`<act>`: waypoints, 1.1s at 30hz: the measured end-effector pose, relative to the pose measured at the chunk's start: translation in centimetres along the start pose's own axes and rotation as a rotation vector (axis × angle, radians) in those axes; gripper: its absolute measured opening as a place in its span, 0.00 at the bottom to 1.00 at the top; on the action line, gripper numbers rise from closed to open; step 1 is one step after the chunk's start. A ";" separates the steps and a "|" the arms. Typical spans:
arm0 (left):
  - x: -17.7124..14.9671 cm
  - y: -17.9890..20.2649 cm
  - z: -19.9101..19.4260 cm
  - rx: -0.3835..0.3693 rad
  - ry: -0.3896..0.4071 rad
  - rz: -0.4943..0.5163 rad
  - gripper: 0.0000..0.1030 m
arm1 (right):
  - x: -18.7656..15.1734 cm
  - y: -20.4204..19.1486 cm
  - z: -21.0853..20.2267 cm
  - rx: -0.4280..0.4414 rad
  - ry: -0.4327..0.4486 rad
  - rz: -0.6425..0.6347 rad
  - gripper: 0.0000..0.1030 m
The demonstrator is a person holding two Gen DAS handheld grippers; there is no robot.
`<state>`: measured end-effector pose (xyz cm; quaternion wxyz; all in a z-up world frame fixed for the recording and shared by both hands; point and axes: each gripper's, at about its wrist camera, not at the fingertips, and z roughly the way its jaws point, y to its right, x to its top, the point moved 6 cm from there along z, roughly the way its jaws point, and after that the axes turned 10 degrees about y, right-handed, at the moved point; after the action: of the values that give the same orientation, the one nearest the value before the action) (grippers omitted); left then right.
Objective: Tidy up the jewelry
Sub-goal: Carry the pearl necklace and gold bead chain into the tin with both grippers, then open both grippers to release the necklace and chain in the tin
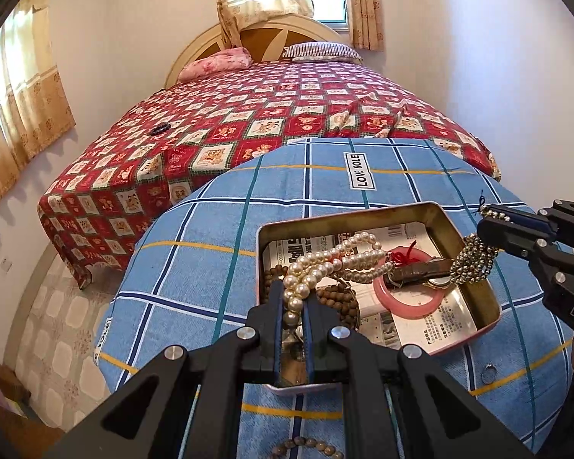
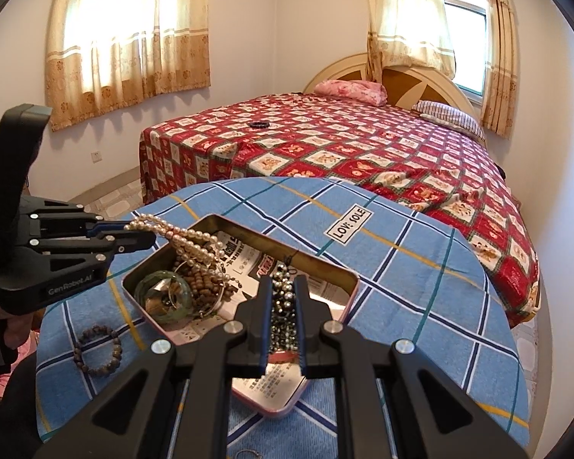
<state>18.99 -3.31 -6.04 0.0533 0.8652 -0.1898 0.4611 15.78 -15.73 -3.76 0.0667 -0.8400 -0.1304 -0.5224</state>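
Observation:
An open tin box [image 1: 436, 212] [image 2: 340, 273], lined with newspaper, sits on a blue checked cloth. My left gripper [image 1: 292, 298] [image 2: 134, 235] is shut on a pearl necklace [image 1: 336, 258] [image 2: 189, 239] that trails into the box. My right gripper [image 2: 285, 287] [image 1: 486, 222] is shut on a dark metallic bead necklace [image 2: 283, 302] [image 1: 472, 262], which hangs over the box's right rim. Inside the box lie a pink bangle [image 1: 409, 300], a brown bead string [image 1: 336, 298] [image 2: 201, 290], a green bangle [image 2: 164, 296] and a brown watch strap [image 1: 421, 269].
A brown bead bracelet [image 2: 97, 350] [image 1: 306, 445] and a small ring [image 1: 490, 373] [image 2: 248, 453] lie on the cloth [image 1: 218, 267] [image 2: 421, 287] beside the box. A bed with a red patterned cover [image 1: 248, 114] [image 2: 363, 145] stands beyond, with a dark bracelet [image 1: 160, 129] [image 2: 259, 124] on it.

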 end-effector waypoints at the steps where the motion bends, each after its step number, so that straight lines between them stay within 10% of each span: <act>1: 0.0 0.0 0.1 0.001 0.000 0.000 0.08 | 0.0 0.0 0.1 -0.001 -0.003 0.001 0.13; 33: -1.4 0.2 2.8 0.034 -0.046 0.013 0.08 | -2.3 0.6 3.6 -0.022 -0.082 0.020 0.13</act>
<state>20.44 -3.82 -8.82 0.0313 0.8751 -0.1889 0.4444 18.09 -15.73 -7.40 0.0574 -0.8627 -0.1188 -0.4882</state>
